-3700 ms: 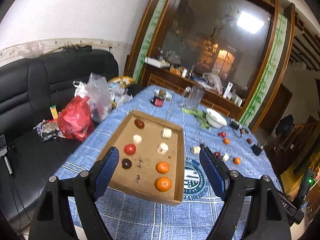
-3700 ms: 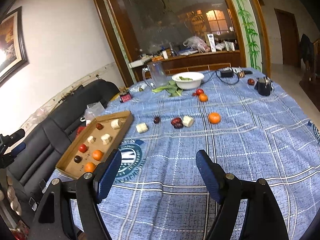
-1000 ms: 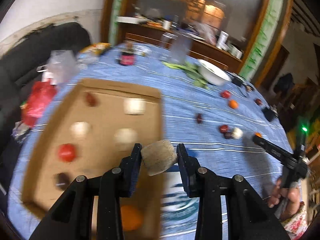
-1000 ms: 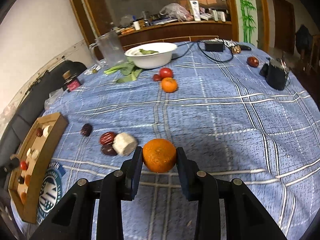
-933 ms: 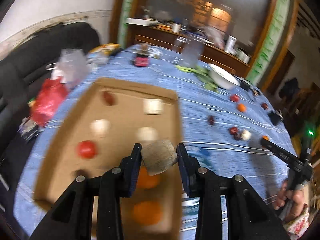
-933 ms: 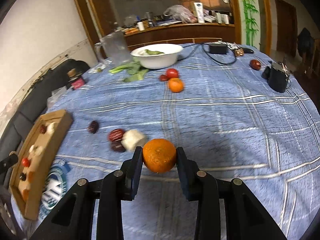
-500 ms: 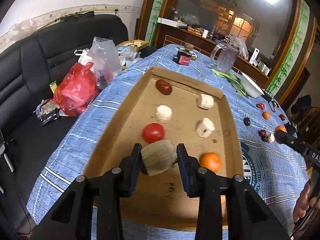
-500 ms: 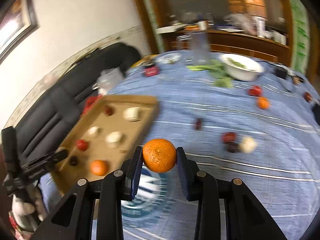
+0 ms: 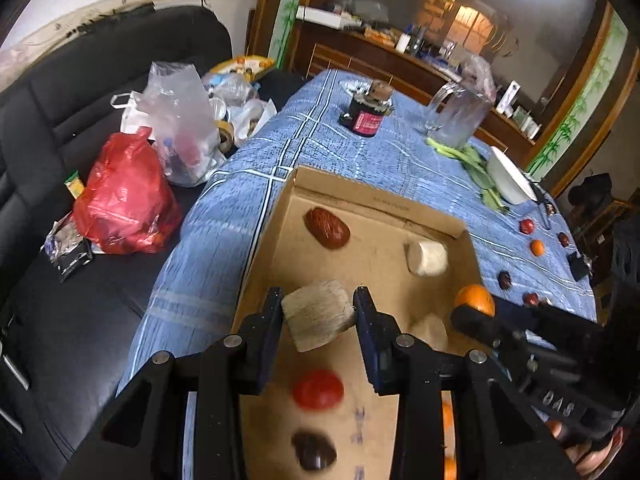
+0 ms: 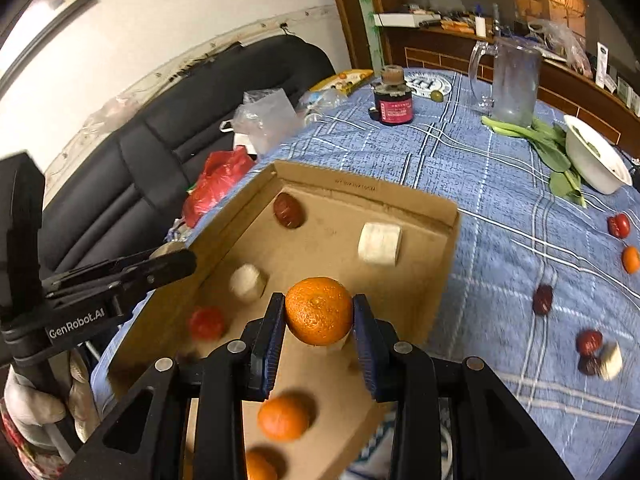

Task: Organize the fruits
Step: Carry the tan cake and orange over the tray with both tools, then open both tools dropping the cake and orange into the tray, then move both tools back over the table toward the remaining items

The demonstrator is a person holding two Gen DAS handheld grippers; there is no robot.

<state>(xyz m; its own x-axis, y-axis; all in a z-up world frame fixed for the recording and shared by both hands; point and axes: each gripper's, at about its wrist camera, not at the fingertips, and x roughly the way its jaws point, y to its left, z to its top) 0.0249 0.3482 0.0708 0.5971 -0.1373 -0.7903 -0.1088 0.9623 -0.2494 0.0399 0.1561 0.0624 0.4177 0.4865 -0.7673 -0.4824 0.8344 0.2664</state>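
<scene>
A shallow cardboard tray point(image 9: 376, 200) point(image 10: 360, 188) lies on the blue tablecloth. It holds a red date point(image 9: 326, 229), pale chunks point(image 9: 426, 258), a tomato point(image 9: 318, 389), a dark fruit point(image 9: 314, 450) and oranges point(image 10: 283, 417). My left gripper point(image 9: 319, 312) is shut on a pale beige chunk point(image 9: 318, 315) above the tray's left part. My right gripper point(image 10: 319, 311) is shut on an orange point(image 10: 319, 310) above the tray's middle; it also shows in the left wrist view point(image 9: 474, 300).
Loose dates point(image 10: 543, 299), a tomato point(image 10: 618, 225), an orange point(image 10: 631, 259) and a pale chunk point(image 10: 610, 354) lie on the cloth at right. A glass jug point(image 10: 512, 84), dark jar point(image 10: 394, 100), white bowl point(image 10: 596, 162) and greens stand behind. A black sofa with bags point(image 9: 124, 200) is left.
Both grippers have moved in over the tray with their loads. The right gripper with the orange now sits close beside the left one.
</scene>
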